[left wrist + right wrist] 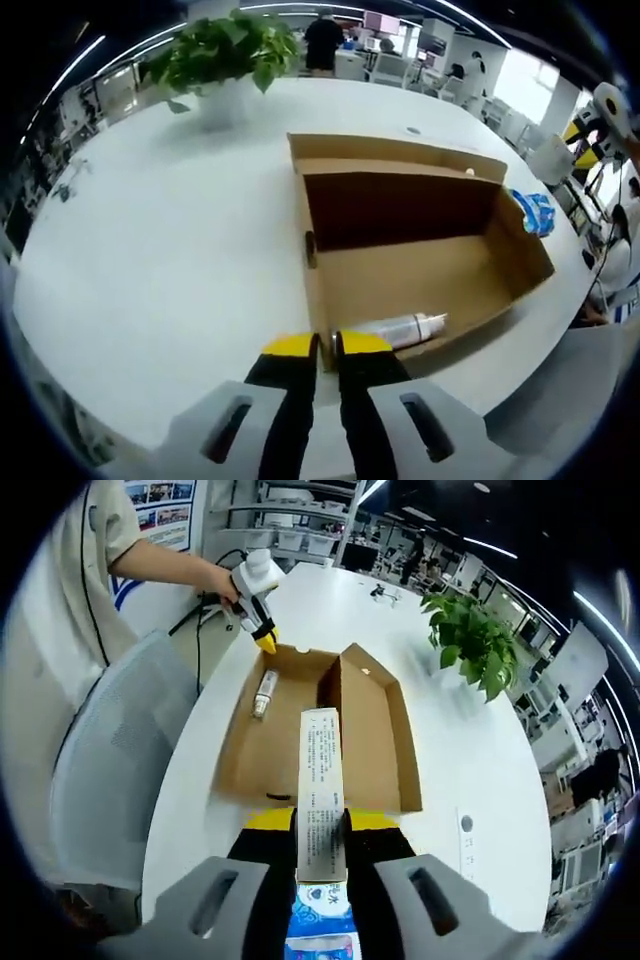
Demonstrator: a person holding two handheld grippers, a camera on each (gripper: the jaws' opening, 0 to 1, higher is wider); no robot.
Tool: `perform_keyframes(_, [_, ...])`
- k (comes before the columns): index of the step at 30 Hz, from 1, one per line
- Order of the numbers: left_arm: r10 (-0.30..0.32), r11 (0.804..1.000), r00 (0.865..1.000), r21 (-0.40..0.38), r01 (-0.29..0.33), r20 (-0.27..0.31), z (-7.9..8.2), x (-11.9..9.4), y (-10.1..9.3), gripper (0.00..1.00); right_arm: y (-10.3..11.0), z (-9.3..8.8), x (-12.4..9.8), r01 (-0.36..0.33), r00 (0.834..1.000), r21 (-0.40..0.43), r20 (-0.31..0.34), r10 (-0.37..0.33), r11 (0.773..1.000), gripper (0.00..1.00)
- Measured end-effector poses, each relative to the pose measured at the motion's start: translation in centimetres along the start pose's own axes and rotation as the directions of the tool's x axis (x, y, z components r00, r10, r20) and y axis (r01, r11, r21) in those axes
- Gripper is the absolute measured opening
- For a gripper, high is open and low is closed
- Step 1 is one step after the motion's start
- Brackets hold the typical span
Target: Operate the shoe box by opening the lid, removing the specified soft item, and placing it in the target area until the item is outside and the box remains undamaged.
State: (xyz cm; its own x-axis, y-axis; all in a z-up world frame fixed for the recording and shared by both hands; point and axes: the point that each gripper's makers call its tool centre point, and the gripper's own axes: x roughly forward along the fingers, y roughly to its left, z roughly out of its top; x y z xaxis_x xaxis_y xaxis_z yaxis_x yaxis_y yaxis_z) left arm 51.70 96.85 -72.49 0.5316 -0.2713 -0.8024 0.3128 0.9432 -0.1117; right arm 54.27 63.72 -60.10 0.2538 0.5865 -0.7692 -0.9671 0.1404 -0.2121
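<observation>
The shoe box (420, 250) lies on the white table (170, 260) with its lid already folded open and no damage visible; the left gripper (327, 347) has its jaws nearly together on the near wall of the shoe box, apparently pinching it, just beside a silver tube (405, 327) that lies on the box floor. The right gripper (320, 823) is closed on a long, flat printed package (320, 800), held above the near edge of the shoe box. Judged from this, opening and removal appear done; placing the package in the target area remains, and whether it is the specified soft item cannot be confirmed
</observation>
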Motion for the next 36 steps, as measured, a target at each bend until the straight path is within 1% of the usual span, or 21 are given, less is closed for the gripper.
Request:
perform_keyframes(8, [0.0,1.0,1.0,-0.005,0.0,-0.003,0.0,0.0,0.0,0.04,-2.3,-3.4,-1.4,0.041,0.998,0.035,-0.043,-0.039,0.999,0.15])
perform_keyframes(18, [0.003,1.0,1.0,-0.009,-0.003,-0.011,0.0,0.0,0.0,0.04,-4.0,-7.0,-2.2,0.063,0.993,0.051,-0.1,-0.058,0.997,0.15])
perform_keyframes(24, [0.005,1.0,1.0,-0.012,-0.005,-0.012,0.0,0.0,0.0,0.04,-5.2,-9.7,-2.5,0.079,0.987,0.063,-0.142,-0.07,0.995,0.15])
perform_keyframes(36, [0.006,1.0,1.0,-0.005,-0.006,-0.03,0.0,0.2,0.1,0.04,-6.0,-14.5,-2.2,0.077,0.974,0.087,-0.218,-0.056,0.993,0.15])
